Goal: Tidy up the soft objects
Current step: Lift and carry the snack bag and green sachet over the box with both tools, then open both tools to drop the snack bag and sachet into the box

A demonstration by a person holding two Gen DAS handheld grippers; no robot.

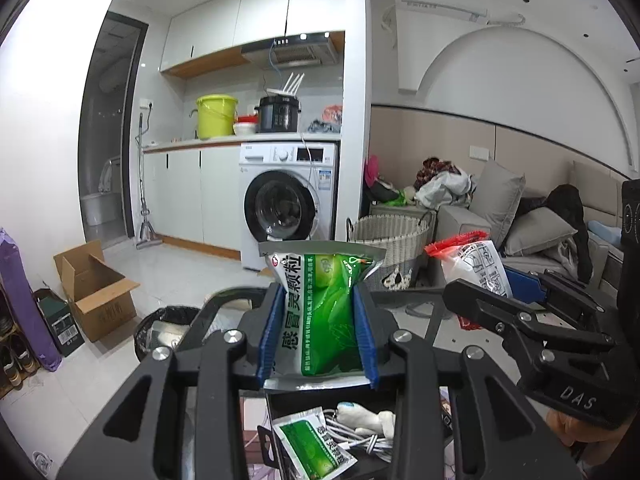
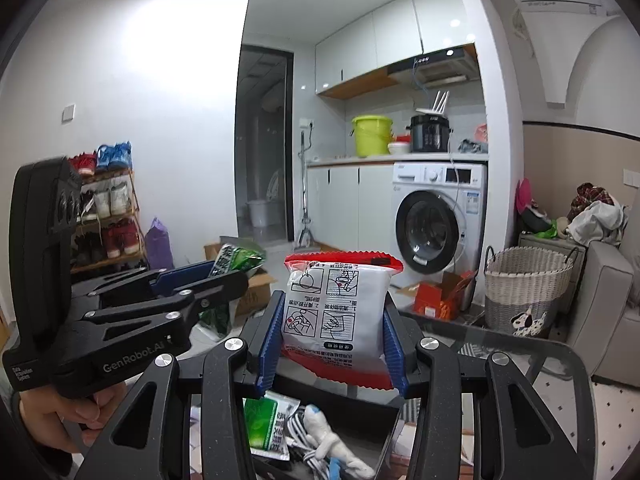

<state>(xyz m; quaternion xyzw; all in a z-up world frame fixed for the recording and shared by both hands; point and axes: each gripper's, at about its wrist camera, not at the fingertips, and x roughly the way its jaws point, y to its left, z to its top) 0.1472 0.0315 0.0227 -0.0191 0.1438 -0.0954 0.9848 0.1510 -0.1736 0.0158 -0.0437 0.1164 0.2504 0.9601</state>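
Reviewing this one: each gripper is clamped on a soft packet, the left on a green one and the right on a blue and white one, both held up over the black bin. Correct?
Not quite. The right gripper is clamped on a red and white packet, not blue and white; the right wrist view shows its red edges. The rest stands: the left gripper is clamped on the green packet, over the black bin.

The green sachet [image 1: 316,446] below is cut off by the frame edge.
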